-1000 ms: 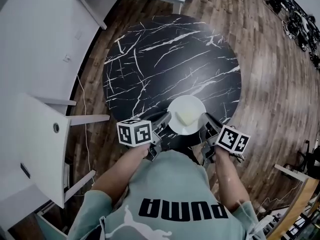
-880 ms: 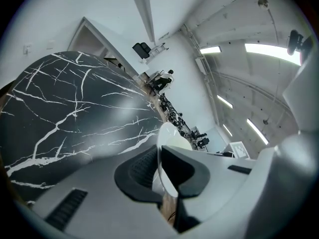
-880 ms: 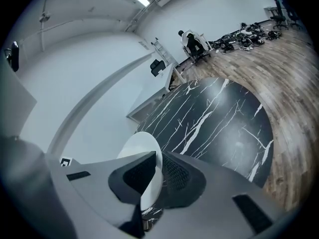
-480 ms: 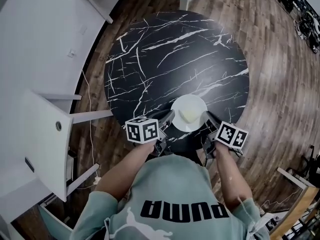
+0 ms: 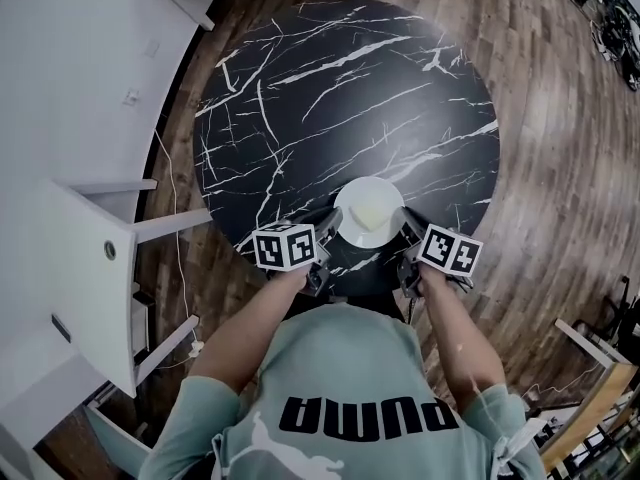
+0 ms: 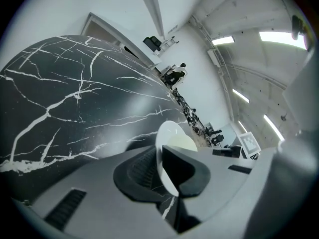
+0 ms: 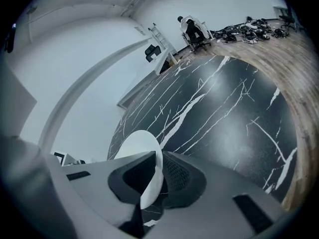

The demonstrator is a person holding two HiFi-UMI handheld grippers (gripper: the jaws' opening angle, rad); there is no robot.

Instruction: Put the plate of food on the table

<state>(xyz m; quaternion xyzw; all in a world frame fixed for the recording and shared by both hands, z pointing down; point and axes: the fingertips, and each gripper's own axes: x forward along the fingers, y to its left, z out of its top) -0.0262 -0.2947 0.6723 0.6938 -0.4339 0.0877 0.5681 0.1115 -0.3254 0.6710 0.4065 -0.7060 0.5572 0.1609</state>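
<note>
One round black table (image 5: 330, 98) with white marble veining stands on a wood-plank floor (image 5: 560, 168). One white plate (image 5: 370, 211) is over the table's near part, toward 6 o'clock and just inside the edge. On it lies one pale yellowish piece of food (image 5: 368, 211). No view settles whether the plate's underside touches the table top or hangs just above it.

Two grippers hold this one plate from opposite sides. The left gripper (image 5: 333, 218) is at about 8 o'clock of the plate. In the left gripper view its jaws are closed on the plate's rim, one above and one below, with the plate (image 6: 172, 133) seen nearly edge-on and the food (image 6: 180, 143) just beyond the upper jaw. The right gripper (image 5: 408, 218) is at about 4 o'clock of the plate. In the right gripper view its jaws likewise clamp the rim of the plate (image 7: 137, 143). Each gripper carries one marker cube, two in all: the left cube (image 5: 283, 246) and the right cube (image 5: 447, 251).

The person's two forearms reach forward from a pale green shirt (image 5: 340, 388) at 6 o'clock of the head view. At 9 o'clock of the table, on the floor, stands one white cabinet (image 5: 85, 288), and one thin cable (image 5: 172, 208) trails between it and the table.
</note>
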